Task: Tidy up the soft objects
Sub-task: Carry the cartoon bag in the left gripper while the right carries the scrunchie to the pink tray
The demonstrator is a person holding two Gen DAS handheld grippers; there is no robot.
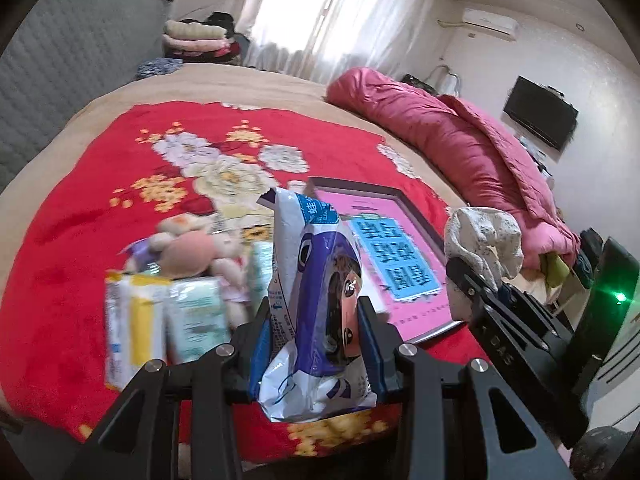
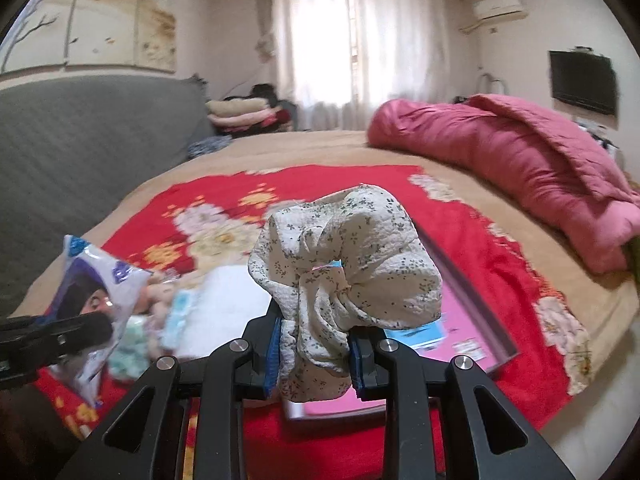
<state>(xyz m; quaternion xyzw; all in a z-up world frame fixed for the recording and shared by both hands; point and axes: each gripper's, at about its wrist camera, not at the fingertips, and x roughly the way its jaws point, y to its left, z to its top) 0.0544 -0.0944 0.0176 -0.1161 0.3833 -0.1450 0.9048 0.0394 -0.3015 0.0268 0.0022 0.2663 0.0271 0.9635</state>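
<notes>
Bed (image 2: 328,148): we see a wide bed with a tan cover filling most of both views; a grey quilted headboard (image 2: 80,128) stands along its left side.
Red blanket (image 1: 80,208): we note a red spread with pale flowers over the middle of the bed; every loose item lies on it.
Pink quilt (image 2: 520,160): we find it bunched along the right edge of the bed, well apart from the work area.
Folded stack (image 1: 196,36): we see folded pale and pink textiles piled beyond the far corner of the bed, next to the curtained window.
Pink board (image 1: 400,248): we note a framed pink sheet with a blue panel lying flat on the blanket; both held items hide parts of it.
Pile of soft goods (image 1: 180,280): we see a plush doll (image 1: 192,248) lying on and among several tissue packs, blurred, left of the board.
Floral cloth (image 2: 348,264): we see a crumpled cream cloth with small dark sprigs, raised above the board and blocking the blanket behind it.
Wipes pack (image 1: 316,292): we see a white and purple soft pack with a cartoon face, held upright above the blanket.
Left gripper (image 1: 316,344): we find its blue pads clamped on the lower part of the wipes pack.
Right gripper (image 2: 314,354): we find its pads pressed together on the lower folds of the floral cloth.
</notes>
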